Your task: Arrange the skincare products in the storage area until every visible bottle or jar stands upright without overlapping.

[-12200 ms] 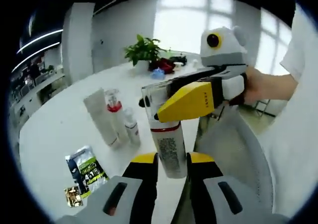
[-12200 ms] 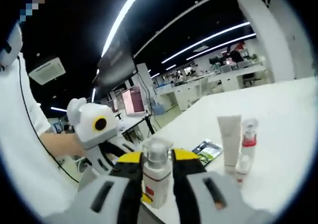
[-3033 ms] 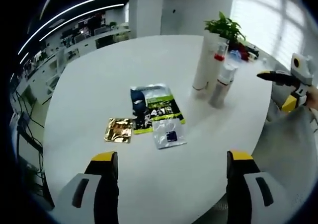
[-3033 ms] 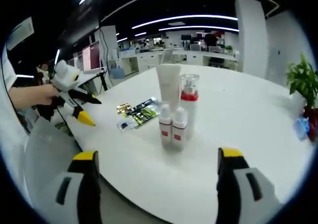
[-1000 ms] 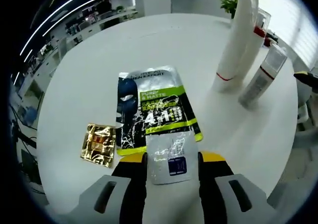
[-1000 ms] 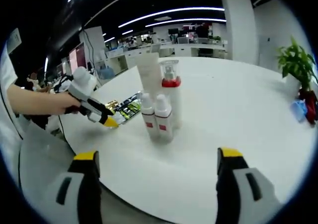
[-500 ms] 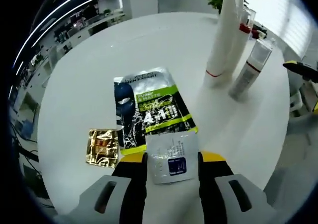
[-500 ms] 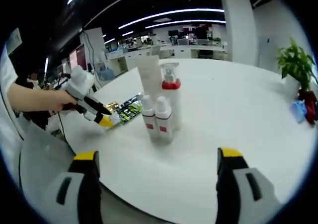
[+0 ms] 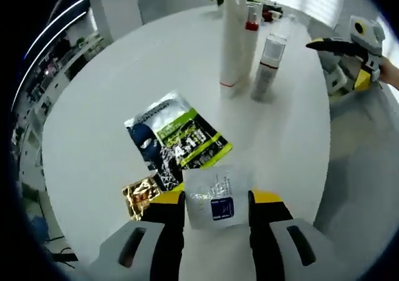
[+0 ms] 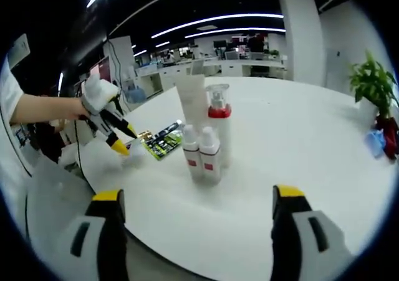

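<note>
Four upright skincare containers stand grouped on the round white table: a tall white squeeze tube, a clear pump bottle with a red collar, and two small white bottles with red bands touching side by side just in front of them. None overlaps another.

In the left gripper view, the left gripper has its jaws closed on a small clear plastic sachet with a dark blue square, held above the table's near edge. Below and beyond it lie a green and black face-mask packet and a small gold foil sachet, both flat, well apart from the bottles at the far side.

In the right gripper view, the right gripper has its jaws spread wide with nothing between them, near the table's edge and facing the bottles.

The step in hand looks like moving the sachet. Doing it well probably means keeping the thin packet pinched level, carrying it clear of the standing bottles, and laying it flat without covering the other packets.
</note>
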Tool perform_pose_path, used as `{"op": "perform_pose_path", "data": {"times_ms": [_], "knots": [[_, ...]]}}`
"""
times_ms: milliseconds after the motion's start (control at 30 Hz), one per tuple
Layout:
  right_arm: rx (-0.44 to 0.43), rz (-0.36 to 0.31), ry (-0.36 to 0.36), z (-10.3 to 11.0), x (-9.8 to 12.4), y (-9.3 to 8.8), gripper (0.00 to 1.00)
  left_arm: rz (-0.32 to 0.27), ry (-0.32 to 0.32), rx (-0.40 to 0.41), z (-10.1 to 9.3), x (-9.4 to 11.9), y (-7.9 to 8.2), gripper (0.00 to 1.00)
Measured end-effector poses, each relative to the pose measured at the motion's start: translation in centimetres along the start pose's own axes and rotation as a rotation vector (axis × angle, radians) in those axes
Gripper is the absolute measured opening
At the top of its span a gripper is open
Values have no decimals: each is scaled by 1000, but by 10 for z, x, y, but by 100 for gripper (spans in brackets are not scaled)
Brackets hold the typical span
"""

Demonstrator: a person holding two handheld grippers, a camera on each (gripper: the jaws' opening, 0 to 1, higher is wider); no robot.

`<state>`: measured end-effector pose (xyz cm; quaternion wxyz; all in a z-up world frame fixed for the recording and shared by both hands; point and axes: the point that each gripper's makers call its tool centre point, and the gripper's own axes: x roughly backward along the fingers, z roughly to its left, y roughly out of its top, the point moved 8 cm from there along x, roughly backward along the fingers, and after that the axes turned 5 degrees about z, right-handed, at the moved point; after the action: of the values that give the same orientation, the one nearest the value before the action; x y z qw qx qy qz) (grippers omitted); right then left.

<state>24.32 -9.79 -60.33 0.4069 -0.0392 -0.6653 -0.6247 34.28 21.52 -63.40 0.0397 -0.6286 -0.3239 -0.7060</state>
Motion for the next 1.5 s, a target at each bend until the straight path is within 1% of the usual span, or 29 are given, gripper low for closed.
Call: {"op": "perform_pose_path", "data": {"times_ms": [33, 67, 233, 467, 700, 833, 900, 1000, 1233, 1333, 1500], "knots": [[1, 0, 1, 0, 0, 0, 98, 22, -19, -46, 0, 1, -1, 37], [2, 0, 1, 1, 0, 0, 98, 25, -19, -72, 0, 2, -2, 37], [4, -4, 2, 2, 0, 2, 98, 52, -54, -116, 1, 3, -9, 37], [6, 2, -1, 2, 1, 1, 98, 108, -76, -211, 3, 0, -23, 37], [9, 10, -7, 2, 3, 1, 98, 143, -98, -295, 5, -4, -34, 37], [9, 14, -6, 3, 3, 0, 99, 144, -114, -324, 6, -6, -37, 37], [9, 16, -6, 3, 3, 0, 99, 144, -121, -356, 5, -7, -39, 37], [9, 20, -3, 5, 2, 0, 99, 159, -129, -379, 6, -10, -42, 37], [9, 27, -5, 6, 1, 0, 99, 159, -146, -405, 8, -14, -47, 37], [7, 28, -8, 6, 2, 0, 99, 150, -156, -428, 7, -15, -48, 38], [5, 32, -10, 6, 1, -1, 99, 156, -169, -458, 6, -18, -50, 38]]}}
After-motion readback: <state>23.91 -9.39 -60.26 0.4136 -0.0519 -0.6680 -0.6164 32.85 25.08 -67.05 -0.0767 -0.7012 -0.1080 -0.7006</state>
